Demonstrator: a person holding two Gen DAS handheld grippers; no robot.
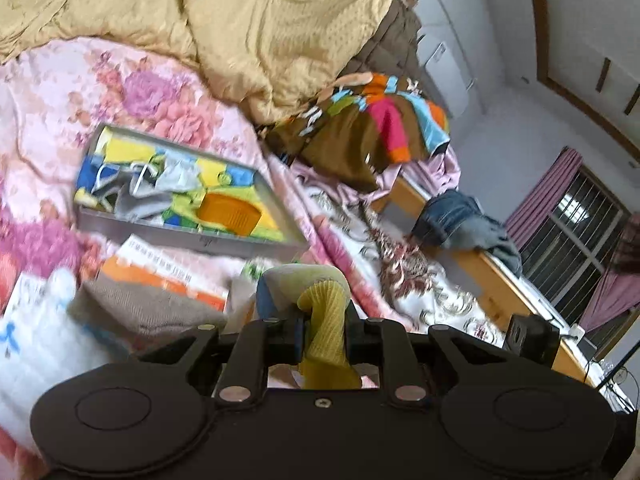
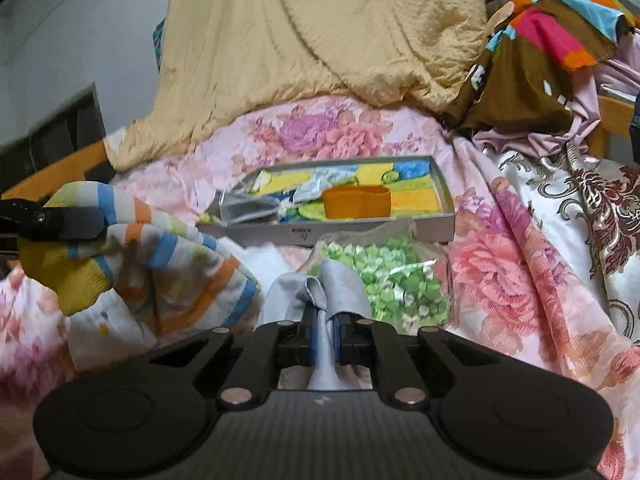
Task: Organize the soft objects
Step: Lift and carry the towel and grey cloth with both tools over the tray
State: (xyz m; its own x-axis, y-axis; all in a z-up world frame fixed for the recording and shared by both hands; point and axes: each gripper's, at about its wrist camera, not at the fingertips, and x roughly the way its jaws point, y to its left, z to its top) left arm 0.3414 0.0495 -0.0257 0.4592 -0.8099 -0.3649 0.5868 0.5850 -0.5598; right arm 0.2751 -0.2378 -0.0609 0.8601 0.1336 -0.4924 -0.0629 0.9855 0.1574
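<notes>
My left gripper (image 1: 322, 334) is shut on a striped sock with a yellow cuff (image 1: 326, 312), held above the bed. The same sock (image 2: 132, 240) shows at the left of the right wrist view, pinched by the left gripper's fingers (image 2: 72, 222). My right gripper (image 2: 323, 336) is shut on a pale grey cloth (image 2: 328, 284) just above the floral bedspread. A shallow grey box (image 1: 256, 240) lies on the bed ahead and holds grey cloths (image 1: 160, 188) and an orange cup (image 1: 232, 214); the box also shows in the right wrist view (image 2: 360, 230).
A tan quilt (image 1: 240, 20) is heaped behind the box. A brown multicoloured blanket (image 1: 360, 128) and jeans (image 1: 460, 220) lie by the wooden bed frame (image 1: 500, 280). A bag of green-white pieces (image 2: 392, 276), a brown cloth (image 1: 148, 304) and booklets (image 1: 160, 264) lie near the box.
</notes>
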